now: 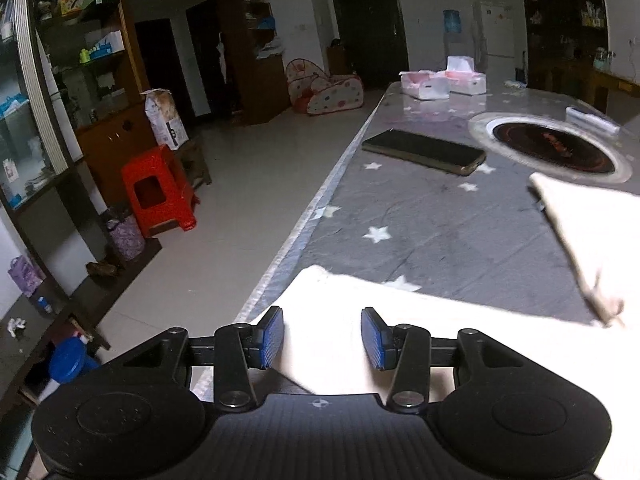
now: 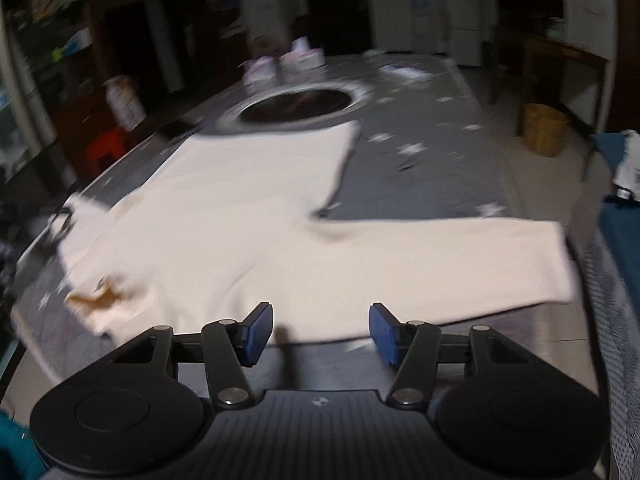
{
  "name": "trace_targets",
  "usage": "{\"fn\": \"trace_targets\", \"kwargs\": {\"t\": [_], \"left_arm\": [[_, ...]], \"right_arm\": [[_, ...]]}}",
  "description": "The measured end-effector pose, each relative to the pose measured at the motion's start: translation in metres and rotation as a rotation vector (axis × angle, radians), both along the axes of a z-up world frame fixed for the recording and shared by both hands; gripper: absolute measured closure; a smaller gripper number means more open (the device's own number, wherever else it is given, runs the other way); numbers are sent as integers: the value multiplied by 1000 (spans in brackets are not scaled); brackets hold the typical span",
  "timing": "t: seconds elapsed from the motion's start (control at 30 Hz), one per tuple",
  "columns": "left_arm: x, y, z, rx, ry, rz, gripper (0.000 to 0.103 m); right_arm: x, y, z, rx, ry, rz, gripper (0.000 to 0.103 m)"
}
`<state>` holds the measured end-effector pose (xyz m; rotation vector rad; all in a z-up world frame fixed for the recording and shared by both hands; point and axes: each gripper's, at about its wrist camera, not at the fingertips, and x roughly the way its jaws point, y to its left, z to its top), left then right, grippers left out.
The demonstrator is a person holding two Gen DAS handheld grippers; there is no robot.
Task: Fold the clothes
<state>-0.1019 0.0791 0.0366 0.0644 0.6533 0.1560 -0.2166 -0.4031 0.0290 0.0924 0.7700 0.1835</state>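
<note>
Both claws gape; only right view shows whole cream shirt (image 2: pixel 240 216).

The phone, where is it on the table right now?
In the left wrist view the phone lies flat on the star-print table cover, near its left edge, just left of the round black cooktop and beyond the cream garment.
</note>
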Motion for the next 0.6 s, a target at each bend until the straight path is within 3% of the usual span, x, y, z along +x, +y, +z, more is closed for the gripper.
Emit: {"fn": "trace_targets", "kwargs": {"t": [0.2,0.33,0.43,0.6], "left_arm": [[-3,-12,13,-49,-6,-34,47],[-12,-37,26,-101,-27,-118,38],[-18,-57,34,-120,-54,-178,25],[-20,-91,41,-149,-70,-270,15]], "right_arm": [[11,-26,-3,-7,-26,-108,49],[17,-36,-14,-20,-5,-141,53],[15,-44,-15,-24,-9,-171,53],[14,-77,-17,24,-22,-292,52]]}}
